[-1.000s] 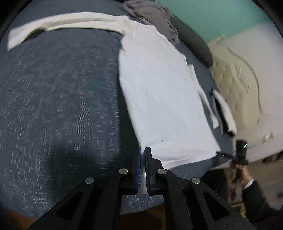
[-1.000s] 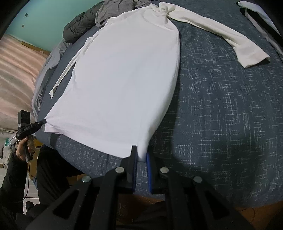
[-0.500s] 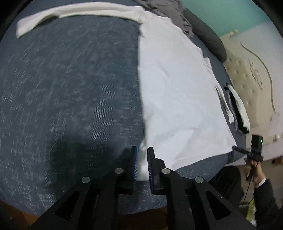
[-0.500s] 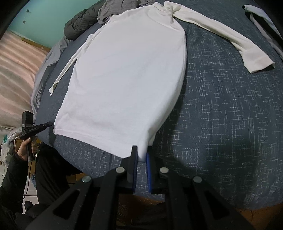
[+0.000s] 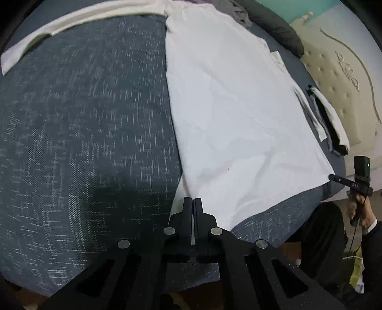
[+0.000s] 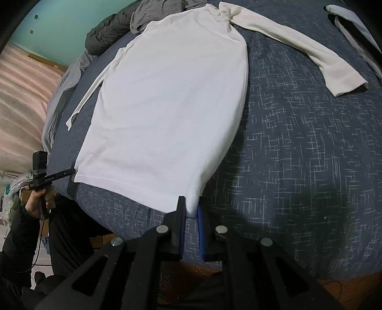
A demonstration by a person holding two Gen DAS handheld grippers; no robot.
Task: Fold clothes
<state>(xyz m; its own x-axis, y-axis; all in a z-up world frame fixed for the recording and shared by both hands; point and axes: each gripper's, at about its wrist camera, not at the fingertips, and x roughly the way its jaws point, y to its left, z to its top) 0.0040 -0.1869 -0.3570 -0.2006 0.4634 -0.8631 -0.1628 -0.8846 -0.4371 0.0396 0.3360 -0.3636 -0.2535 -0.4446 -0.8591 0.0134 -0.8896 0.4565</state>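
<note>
A white long-sleeved shirt [image 5: 238,114] lies flat on the blue bed cover [image 5: 83,119], hem toward me. My left gripper [image 5: 193,202] is shut on the hem's near corner, with a sliver of white cloth between its fingers. In the left wrist view one sleeve [image 5: 71,21] stretches out to the left. In the right wrist view the shirt [image 6: 167,95] fills the middle, and my right gripper [image 6: 190,209] is shut on its lower right hem corner. A sleeve [image 6: 298,47] lies out to the right; a thin strip of sleeve [image 6: 90,95] runs along the left side.
Grey clothes [image 6: 155,12] and a dark jacket [image 6: 107,31] are heaped beyond the collar. A black-and-white garment [image 5: 331,124] lies near the cream headboard [image 5: 339,71]. The bed's front edge is just under both grippers; a person's dark legs [image 6: 69,229] stand against it.
The left gripper's fingers, slightly parted around the hem half a second ago, have closed tight, and its view has swung so the shirt sits further right. The right gripper barely moved.
</note>
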